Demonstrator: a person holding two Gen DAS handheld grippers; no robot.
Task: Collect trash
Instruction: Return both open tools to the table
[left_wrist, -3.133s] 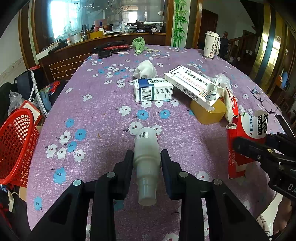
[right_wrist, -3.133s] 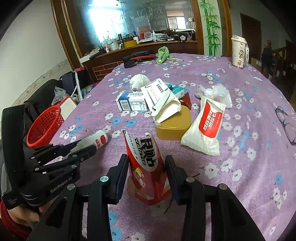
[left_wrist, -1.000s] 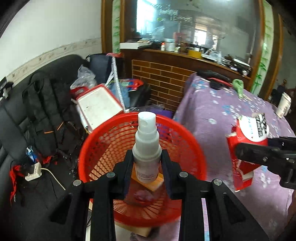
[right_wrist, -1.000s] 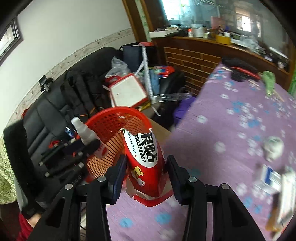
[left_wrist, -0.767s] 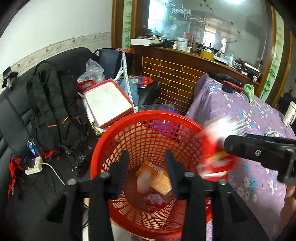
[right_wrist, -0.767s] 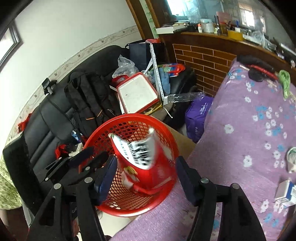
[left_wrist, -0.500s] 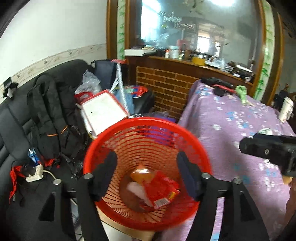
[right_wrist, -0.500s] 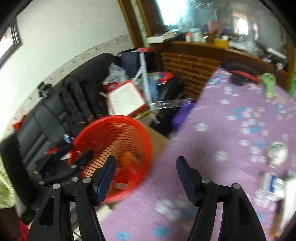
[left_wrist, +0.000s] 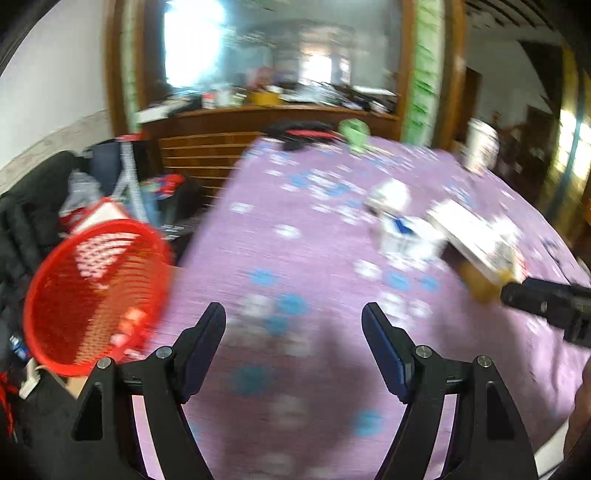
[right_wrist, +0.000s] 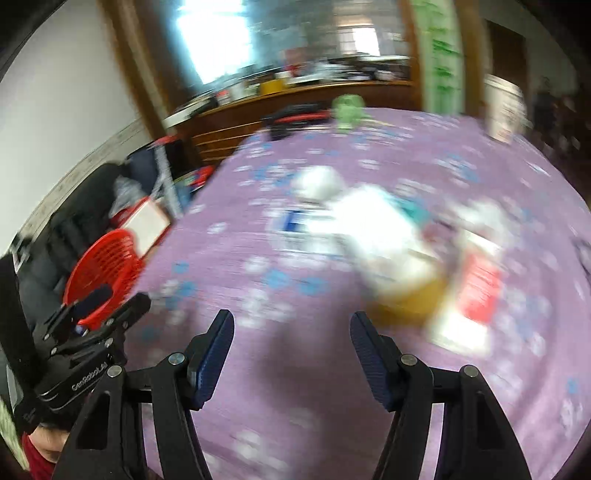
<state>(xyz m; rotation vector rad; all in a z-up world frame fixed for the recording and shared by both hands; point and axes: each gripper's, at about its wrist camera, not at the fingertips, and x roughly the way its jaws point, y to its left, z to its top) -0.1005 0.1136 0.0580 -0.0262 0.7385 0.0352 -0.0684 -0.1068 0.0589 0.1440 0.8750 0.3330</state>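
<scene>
**Both tools empty, heading for the next litter**

Left tool (left_wrist: 293, 321), seen from its own wrist: jaws spread and opening, nothing between them, over the purple bench (left_wrist: 314, 258). Red basket (left_wrist: 92, 291) sits low left; blue-white box (left_wrist: 402, 236) lies far right. Slow down before reaching.

Right wrist view: right tool (right_wrist: 291, 332) spread, closing slightly, empty. Aim for the red-white packet (right_wrist: 476, 288) just right of the yellow tub (right_wrist: 410, 299).

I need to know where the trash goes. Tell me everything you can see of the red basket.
The red basket is round, of open plastic mesh with a solid rim, wider at the top. It sits low beside the left edge of the purple table, rim tilted toward the camera. Blurred trash lies inside. Neither gripper touches it.
</scene>
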